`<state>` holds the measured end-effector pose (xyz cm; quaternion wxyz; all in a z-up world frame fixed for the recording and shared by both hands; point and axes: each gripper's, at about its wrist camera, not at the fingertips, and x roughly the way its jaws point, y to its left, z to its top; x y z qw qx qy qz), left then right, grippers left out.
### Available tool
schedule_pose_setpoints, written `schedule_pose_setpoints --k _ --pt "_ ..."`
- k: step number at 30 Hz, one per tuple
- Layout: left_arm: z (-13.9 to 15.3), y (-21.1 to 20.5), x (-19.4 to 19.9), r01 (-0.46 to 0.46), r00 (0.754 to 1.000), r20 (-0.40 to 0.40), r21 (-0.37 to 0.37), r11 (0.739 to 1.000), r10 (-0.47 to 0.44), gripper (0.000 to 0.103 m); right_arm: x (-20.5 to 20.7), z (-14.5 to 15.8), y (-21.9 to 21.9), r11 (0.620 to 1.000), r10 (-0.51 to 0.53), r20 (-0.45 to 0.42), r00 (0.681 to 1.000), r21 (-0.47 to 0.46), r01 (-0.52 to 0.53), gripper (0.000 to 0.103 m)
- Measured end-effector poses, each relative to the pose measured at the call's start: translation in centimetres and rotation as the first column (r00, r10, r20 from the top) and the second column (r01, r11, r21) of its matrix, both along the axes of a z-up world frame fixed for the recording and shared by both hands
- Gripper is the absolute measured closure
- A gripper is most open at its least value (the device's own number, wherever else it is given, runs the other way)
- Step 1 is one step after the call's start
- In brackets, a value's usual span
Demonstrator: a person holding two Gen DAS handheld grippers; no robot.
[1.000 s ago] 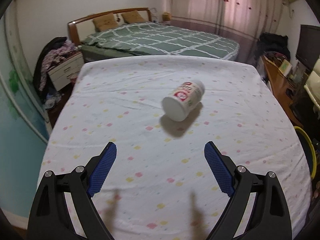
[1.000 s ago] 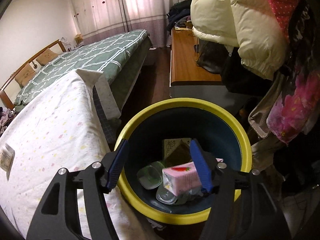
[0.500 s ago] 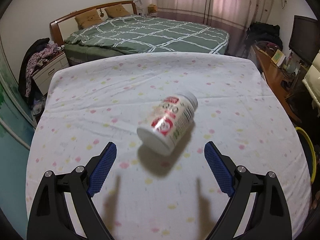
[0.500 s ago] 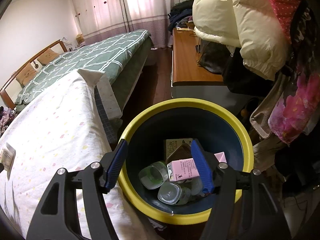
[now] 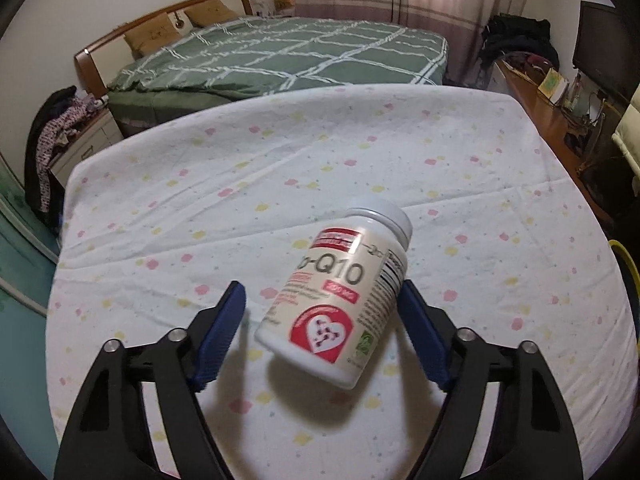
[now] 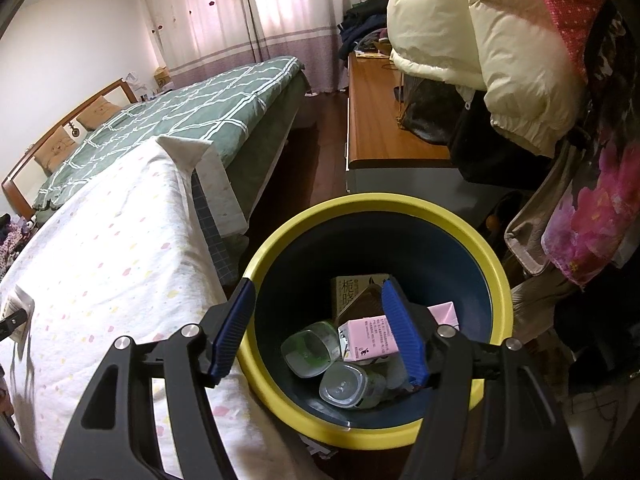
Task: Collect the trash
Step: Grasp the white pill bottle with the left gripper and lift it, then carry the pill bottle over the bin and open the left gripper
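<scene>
Between the jaws of our left gripper point(image 5: 320, 332) lies a white supplement bottle point(image 5: 340, 300), on its side on the dotted sheet point(image 5: 160, 200) of the tabletop, cap pointing away from us and to the right. The jaws have just been closing. The right blue pad point(image 5: 420, 340) sits at the bottle's side, though we cannot tell if it touches. The left pad point(image 5: 222, 328) stands clear with sheet showing in the gap, so no grip yet.

Beyond the sheet is a bed with a green checked cover point(image 5: 280, 56).

Our right gripper point(image 6: 320, 332) hangs over the yellow-rimmed bin point(image 6: 496, 264), jaws apart with nothing between them. In the bin lie a pink carton point(image 6: 368, 338), two clear plastic cups point(image 6: 312, 348), and a green box with printed characters point(image 6: 348, 292). The bin stands just beside the edge of the sheet-covered tabletop. A cream puffer jacket point(image 6: 480, 40) hangs above right.
</scene>
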<state>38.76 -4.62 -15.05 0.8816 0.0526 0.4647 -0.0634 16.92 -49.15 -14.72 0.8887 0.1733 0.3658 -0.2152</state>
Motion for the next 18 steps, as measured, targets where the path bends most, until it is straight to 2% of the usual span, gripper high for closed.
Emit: schedule_pose_setpoints --k 6,8,18 --pt "-0.3 -0.4 0.6 0.020 1.000 -0.008 -0.006 1.000 -0.020 0.041 0.0 0.0 0.0 1.000 0.000 0.002 1.000 0.007 0.000 0.040" --pt "-0.4 -0.5 0.6 0.028 1.000 -0.011 -0.014 0.999 -0.029 0.051 0.0 0.0 0.0 1.000 0.002 0.003 1.000 0.007 -0.002 0.040" --pt "1.1 -1.7 -1.3 0.041 0.999 0.022 -0.050 0.998 -0.040 0.056 -0.4 0.3 0.1 1.000 0.012 0.039 0.999 0.007 -0.012 0.040"
